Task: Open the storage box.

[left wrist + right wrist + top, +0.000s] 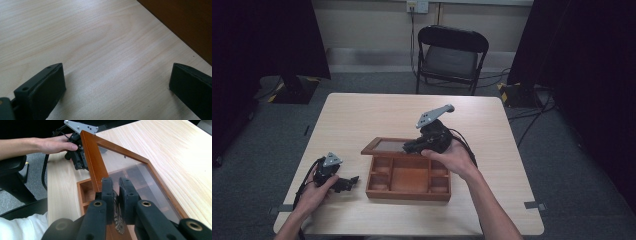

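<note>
Table (pixel 362 115) | right gripper (pixel 117 185) clamps box lid (pixel 96 167) edge | left gripper (pixel 117 82) wide, empty

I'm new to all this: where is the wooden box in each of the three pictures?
High view: the wooden box sits mid-table, nearer the person, with its lid raised at the far edge.
Left gripper view: its brown side wall is in the top right corner.
Right gripper view: it is at lower left, under the tilted lid.
Shared landmark: the pale wood table.
</note>
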